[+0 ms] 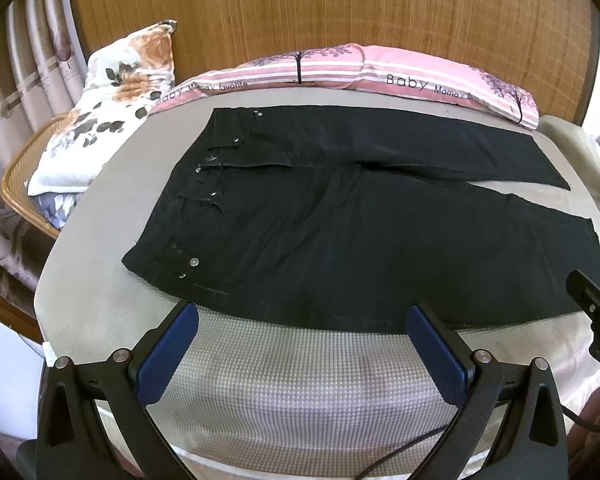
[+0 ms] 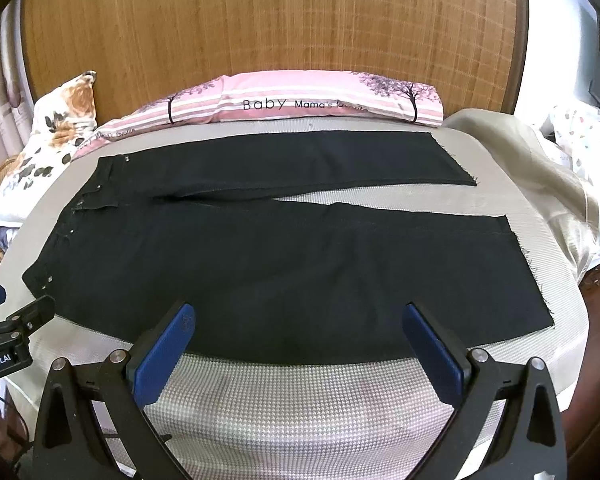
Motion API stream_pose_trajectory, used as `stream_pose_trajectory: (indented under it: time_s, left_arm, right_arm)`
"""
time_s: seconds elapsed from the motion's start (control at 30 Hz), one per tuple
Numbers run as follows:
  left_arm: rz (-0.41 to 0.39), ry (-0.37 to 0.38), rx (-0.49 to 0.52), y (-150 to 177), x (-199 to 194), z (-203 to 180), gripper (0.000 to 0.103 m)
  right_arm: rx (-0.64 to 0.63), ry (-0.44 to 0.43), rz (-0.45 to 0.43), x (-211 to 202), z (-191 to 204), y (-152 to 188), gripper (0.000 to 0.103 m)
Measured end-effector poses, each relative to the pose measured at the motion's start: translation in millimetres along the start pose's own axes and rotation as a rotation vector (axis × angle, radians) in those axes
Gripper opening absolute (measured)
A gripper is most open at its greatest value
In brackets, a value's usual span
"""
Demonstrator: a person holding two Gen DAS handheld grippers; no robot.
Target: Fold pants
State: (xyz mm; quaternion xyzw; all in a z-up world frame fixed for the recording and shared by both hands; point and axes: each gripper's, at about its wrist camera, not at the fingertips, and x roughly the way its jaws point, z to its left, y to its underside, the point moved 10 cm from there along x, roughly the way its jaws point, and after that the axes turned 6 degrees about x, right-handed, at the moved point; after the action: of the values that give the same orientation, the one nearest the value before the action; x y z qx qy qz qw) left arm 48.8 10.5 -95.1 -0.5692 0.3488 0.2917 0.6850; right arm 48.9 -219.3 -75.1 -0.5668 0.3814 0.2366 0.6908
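Left wrist view is showing us the black pants (image 1: 340, 216) lying flat and unfolded across the grey bed cover (image 1: 292, 392), waistband to our left, legs splayed apart toward the right. We are hovering the left gripper (image 1: 300, 352) and right gripper (image 2: 300, 348) just short of the near edge, both spread wide and holding nothing. We are risking a pinch that catches only the top layer, or the cover too, dragging everything crooked.
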Motion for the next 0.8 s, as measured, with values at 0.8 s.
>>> stream_pose_trajectory:
  time_s: [0.8]
  left_arm:
    - [0.012,0.001,-0.003,3.7,3.8,1.0,0.103]
  right_arm:
    - [0.002,-0.005,0.014,3.5,2.4,3.9,0.103]
